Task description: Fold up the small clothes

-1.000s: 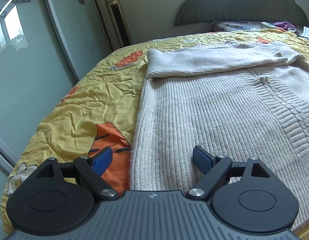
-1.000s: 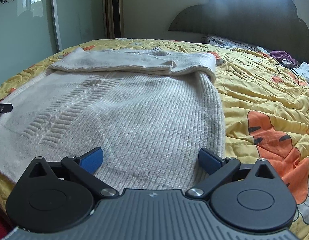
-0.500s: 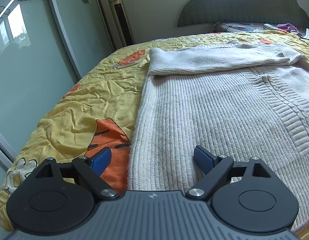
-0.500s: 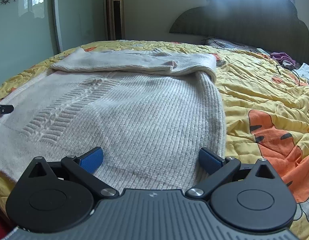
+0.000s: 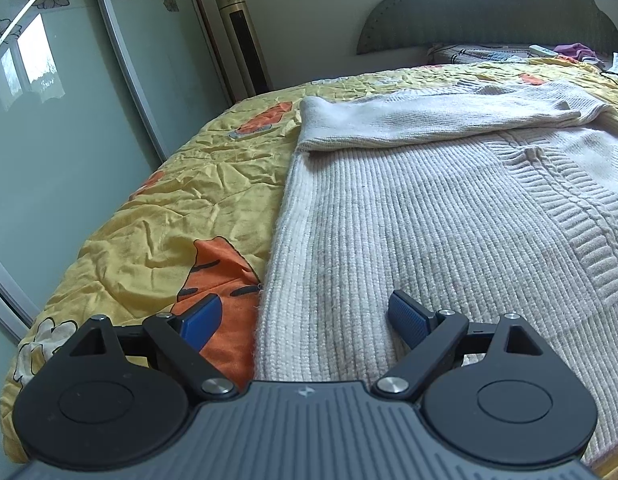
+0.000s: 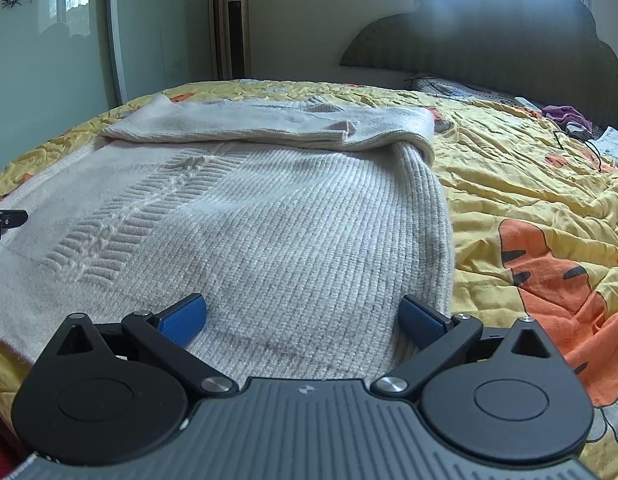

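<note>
One sweater (image 5: 409,216), one quilt (image 5: 169,208), two tools, one headboard (image 6: 489,36).

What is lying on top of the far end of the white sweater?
A folded-over sleeve lies across the far end of the sweater, its cuff pointing right. The collar area beneath it is mostly covered and cannot be seen. The yellow bedspread lies underneath.

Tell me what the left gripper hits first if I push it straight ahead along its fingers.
Probably the cream knit sweater: the open left gripper tilts down at its near left edge, straddling that edge and the yellow bedspread. Exact depth is unclear.
</note>
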Demonstrator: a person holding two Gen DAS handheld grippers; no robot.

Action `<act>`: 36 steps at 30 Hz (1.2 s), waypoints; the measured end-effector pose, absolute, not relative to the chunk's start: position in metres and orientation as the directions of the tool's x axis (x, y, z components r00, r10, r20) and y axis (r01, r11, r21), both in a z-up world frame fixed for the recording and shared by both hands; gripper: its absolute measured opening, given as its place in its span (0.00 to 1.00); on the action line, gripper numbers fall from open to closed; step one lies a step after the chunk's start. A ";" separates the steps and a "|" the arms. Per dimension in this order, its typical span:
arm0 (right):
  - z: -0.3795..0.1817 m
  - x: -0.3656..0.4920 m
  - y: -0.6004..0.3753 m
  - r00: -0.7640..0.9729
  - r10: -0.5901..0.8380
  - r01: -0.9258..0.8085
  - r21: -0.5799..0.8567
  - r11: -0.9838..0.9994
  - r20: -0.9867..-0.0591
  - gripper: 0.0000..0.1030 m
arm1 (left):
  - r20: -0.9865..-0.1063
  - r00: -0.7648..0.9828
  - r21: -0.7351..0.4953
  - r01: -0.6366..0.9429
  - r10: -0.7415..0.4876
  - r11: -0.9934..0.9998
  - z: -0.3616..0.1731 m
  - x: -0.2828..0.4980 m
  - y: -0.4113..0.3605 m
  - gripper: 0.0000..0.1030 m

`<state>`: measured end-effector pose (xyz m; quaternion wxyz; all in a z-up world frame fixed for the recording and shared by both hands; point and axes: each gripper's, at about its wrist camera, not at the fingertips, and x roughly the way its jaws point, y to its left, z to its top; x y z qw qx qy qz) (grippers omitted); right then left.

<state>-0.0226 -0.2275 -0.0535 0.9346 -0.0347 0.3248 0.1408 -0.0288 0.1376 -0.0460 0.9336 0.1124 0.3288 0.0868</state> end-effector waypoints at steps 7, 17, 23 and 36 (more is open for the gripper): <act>-0.054 -0.024 -0.227 0.755 0.242 -0.287 0.024 0.957 -0.610 1.00 | -0.587 0.773 0.277 -0.090 0.243 0.957 -0.047 -0.030 0.136 0.89; -0.054 -0.024 -0.227 0.755 0.243 -0.288 0.025 0.957 -0.609 1.00 | -0.588 0.772 0.276 -0.088 0.241 0.957 -0.047 -0.030 0.137 0.89; -0.054 -0.023 -0.227 0.753 0.242 -0.288 0.025 0.957 -0.611 1.00 | -0.598 0.767 0.273 -0.079 0.234 0.959 -0.046 -0.031 0.138 0.89; -0.027 -0.031 -0.274 0.734 0.372 -0.238 0.297 0.925 -0.568 0.98 | -0.672 0.741 0.094 0.086 -0.001 0.992 -0.020 -0.061 0.173 0.89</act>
